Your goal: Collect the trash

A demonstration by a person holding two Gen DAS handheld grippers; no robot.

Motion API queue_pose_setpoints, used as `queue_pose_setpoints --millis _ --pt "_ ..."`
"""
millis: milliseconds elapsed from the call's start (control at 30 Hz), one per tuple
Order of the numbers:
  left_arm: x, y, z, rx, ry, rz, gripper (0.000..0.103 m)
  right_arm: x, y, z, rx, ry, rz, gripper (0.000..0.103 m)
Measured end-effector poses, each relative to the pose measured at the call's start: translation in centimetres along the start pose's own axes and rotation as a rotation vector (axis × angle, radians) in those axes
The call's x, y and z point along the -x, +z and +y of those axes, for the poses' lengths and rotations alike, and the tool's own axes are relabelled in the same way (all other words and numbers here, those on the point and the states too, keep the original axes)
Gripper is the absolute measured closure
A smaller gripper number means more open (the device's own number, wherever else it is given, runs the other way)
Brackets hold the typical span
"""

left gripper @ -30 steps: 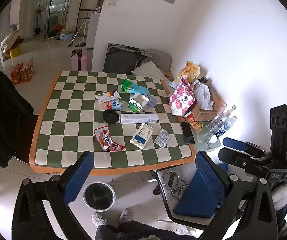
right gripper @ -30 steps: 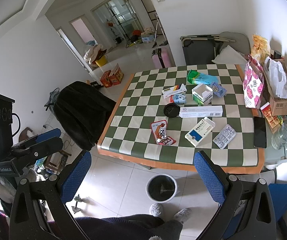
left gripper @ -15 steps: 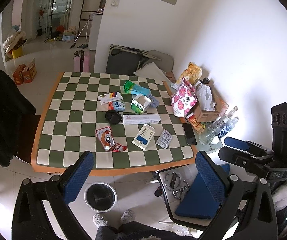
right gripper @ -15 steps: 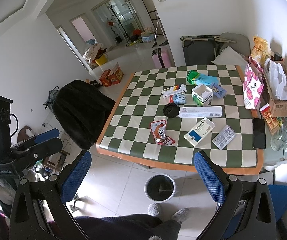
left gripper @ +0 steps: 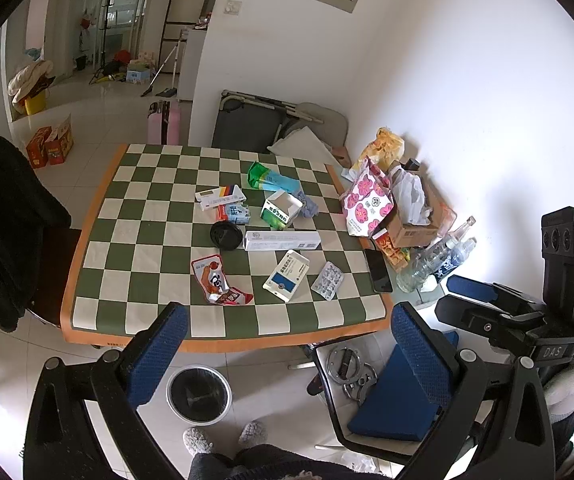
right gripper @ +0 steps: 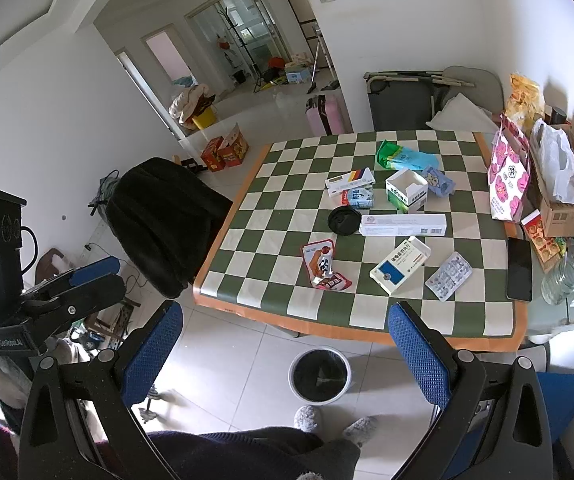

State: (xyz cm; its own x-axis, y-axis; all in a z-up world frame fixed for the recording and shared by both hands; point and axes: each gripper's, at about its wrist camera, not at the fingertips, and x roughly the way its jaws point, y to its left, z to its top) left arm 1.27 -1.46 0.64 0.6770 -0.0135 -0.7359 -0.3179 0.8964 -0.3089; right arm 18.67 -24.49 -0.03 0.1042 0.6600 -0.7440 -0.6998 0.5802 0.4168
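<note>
Trash is scattered over the middle and near half of a green-and-cream checkered table [left gripper: 143, 216] with an orange border. A long white box [left gripper: 283, 240] lies with its long axis across the table, left to right, its left end touching a black round lid [left gripper: 226, 234]. A blue-and-white medicine box [left gripper: 286, 276] is set diagonally, long axis running from near-left to far-right. A blister pack [left gripper: 327, 281] lies just right of it, angled the same way. A crumpled red snack wrapper [left gripper: 218, 280] is spread near the front edge, long axis roughly front to back. An opened green-and-white carton [left gripper: 281, 209] stands upright, mouth facing up. Farther back, a green-blue pouch [left gripper: 271, 178] and a flat white box with coloured stripes [left gripper: 220, 197] are seen.

A black phone [left gripper: 379, 270], bottles [left gripper: 433, 260], a pink flowered bag [left gripper: 367, 202] and a cardboard box [left gripper: 411, 228] are crowded along the right edge by the white wall. A lined trash bin [left gripper: 199, 394] stands on the tiled floor below the front edge, near grey slippers [left gripper: 225, 438].

The left gripper [left gripper: 283, 354] is held well above and short of the table, blue pads wide apart, nothing between them. The right gripper [right gripper: 287, 354] is likewise held back over the bin [right gripper: 319, 375], fingers spread and empty. A chair draped in black cloth [right gripper: 163, 216] stands at the table's left side; an open doorway is seen beyond.
</note>
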Motion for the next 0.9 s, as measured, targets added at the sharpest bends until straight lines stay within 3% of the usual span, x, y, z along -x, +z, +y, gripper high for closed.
queue_pose_setpoints --millis 900 --pt "0.17 -0.06 0.42 0.005 -0.005 -0.001 0.0 -0.01 0.08 -0.06 0.002 -0.002 0.001 0.0"
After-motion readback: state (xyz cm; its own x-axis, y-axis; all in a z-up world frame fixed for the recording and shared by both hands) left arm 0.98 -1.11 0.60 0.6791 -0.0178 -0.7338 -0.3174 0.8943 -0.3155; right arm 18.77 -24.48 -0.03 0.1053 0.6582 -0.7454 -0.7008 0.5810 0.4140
